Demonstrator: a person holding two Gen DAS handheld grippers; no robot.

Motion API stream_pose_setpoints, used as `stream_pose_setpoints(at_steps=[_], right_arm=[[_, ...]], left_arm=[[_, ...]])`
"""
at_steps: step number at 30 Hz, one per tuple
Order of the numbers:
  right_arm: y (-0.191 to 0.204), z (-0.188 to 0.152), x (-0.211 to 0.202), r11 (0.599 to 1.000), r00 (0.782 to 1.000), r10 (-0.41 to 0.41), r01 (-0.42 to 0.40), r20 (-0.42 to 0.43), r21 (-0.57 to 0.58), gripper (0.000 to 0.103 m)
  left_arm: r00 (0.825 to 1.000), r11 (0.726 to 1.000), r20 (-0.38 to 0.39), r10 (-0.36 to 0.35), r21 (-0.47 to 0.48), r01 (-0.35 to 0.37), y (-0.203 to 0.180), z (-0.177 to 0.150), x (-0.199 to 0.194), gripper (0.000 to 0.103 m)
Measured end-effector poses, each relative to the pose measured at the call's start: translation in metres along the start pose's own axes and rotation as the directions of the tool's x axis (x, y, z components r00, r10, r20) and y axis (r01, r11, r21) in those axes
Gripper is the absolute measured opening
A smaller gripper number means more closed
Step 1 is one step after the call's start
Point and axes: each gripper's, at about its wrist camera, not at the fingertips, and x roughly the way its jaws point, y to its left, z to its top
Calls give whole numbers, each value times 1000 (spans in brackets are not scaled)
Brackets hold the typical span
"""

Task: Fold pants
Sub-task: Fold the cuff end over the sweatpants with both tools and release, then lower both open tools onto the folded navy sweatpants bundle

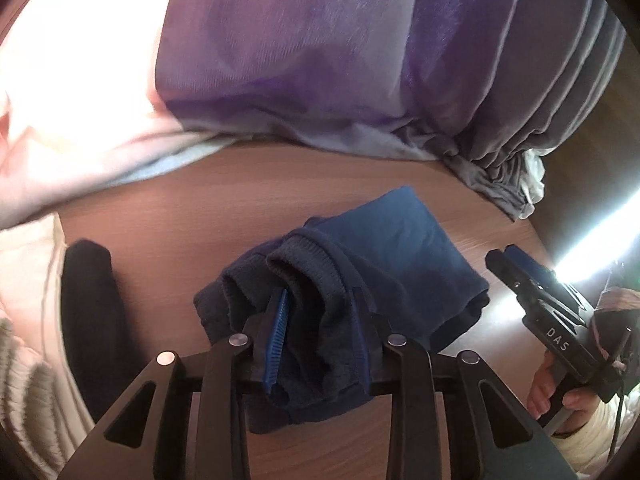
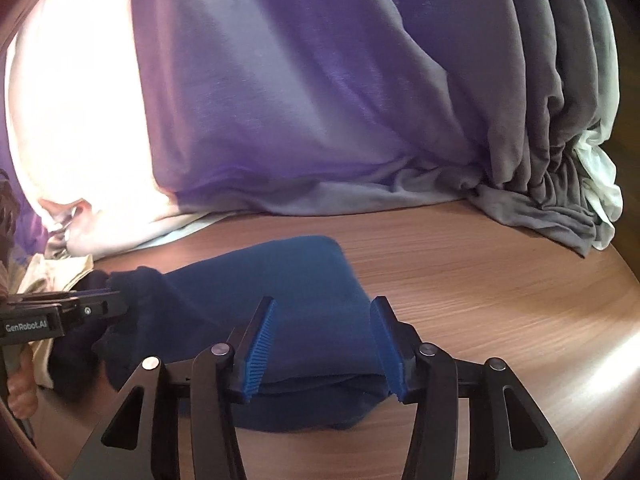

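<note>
Navy sweatpants (image 1: 360,276), soft, limp, thick: ribbed cuffs pinched by left gripper (image 1: 320,320); right gripper (image 2: 324,344) held half-open, empty, over near folded edge.

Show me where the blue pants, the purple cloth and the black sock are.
blue pants (image 2: 288,280), right wrist view, flat folded top.
purple cloth (image 2: 300,100), right wrist view, middle of the draped fabric.
black sock (image 1: 90,304), left wrist view, its middle.

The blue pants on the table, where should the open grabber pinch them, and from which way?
Probably the folded edge of the blue pants, nearest the right gripper. Its open fingers already straddle that thick, rounded fold, so it can come straight in low over the wooden table. The left gripper holds the ribbed cuff end.
</note>
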Motion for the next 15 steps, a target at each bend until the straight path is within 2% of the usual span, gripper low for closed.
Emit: stream_pose_setpoints(at_steps=[2, 3, 4, 7, 10, 15], right_arm=[[-4, 0, 4, 1000, 1000, -9, 9, -3, 8, 56], [-5, 0, 6, 1000, 1000, -5, 5, -6, 14, 57], [-6, 1, 8, 1000, 1000, -4, 5, -9, 22, 57], [-8, 1, 8, 999, 1000, -8, 9, -12, 36, 57], [-11, 2, 6, 999, 1000, -7, 7, 6, 51, 57], [-16, -1, 6, 996, 1000, -11, 11, 1, 90, 61]], left_arm=[[1000, 1000, -14, 8, -15, -8, 3, -2, 5, 29], [1000, 1000, -13, 9, -22, -9, 4, -2, 6, 14], [1000, 1000, -12, 4, -31, -4, 5, -3, 5, 6], [1000, 999, 23, -16, -38, 17, 0, -4, -10, 7], [998, 999, 56, 0, -53, 3, -8, -3, -32, 7], [997, 991, 9, 81, -104, -79, 0, -10, -27, 7]])
